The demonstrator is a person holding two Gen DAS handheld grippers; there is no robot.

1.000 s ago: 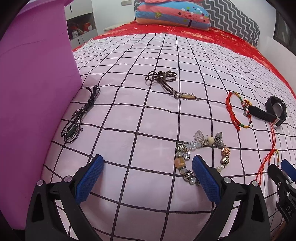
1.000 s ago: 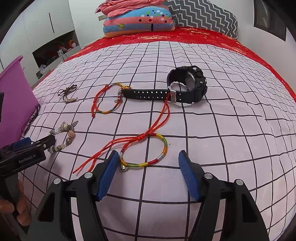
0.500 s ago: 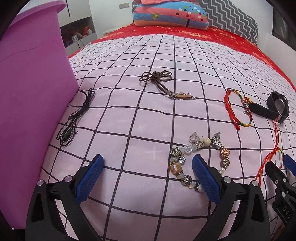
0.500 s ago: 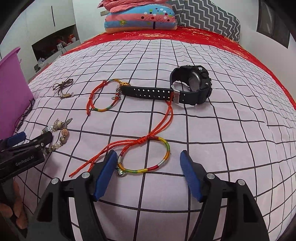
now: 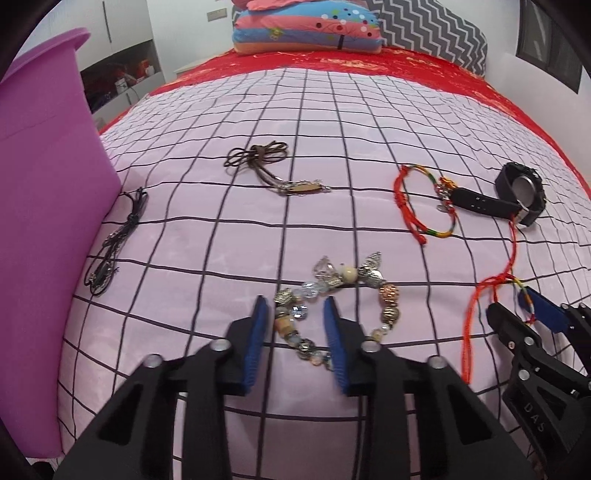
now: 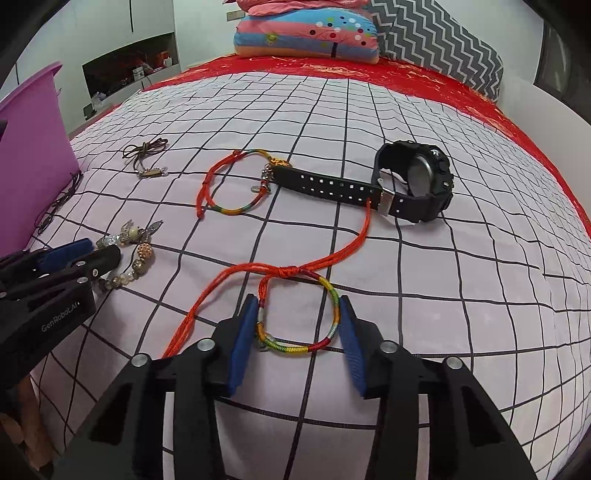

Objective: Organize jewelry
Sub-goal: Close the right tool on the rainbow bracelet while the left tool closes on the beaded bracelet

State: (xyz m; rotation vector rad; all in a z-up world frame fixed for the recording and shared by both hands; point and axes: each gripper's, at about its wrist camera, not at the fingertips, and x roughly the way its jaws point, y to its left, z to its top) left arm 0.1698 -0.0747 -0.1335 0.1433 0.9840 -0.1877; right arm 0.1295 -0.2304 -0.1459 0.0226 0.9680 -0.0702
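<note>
On a pink checked bedspread [image 5: 207,229], the left gripper [image 5: 293,314], jaws just narrowed, straddles one side of a silver-and-amber beaded bracelet [image 5: 388,306] without pressing it, while the right gripper [image 6: 297,317], also just narrowed, brackets a rainbow woven cord bracelet [image 6: 334,306], pads just beside it

On the checked pink bedspread [image 5: 332,122]: 2 red multicolour woven cord bracelets [image 6: 236,184] [image 6: 299,314], 1 mixed-bead charm bracelet [image 5: 332,299], 1 brown cord necklace w/ oval pendant [image 5: 273,166], 1 black cord necklace [image 5: 114,240], 1 black digital wristwatch [image 6: 413,181], 1 purple plastic bin [image 5: 44,206], 2 pillows: 1 bright patterned [image 5: 306,29], 1 grey chevron [image 5: 432,33]
</note>
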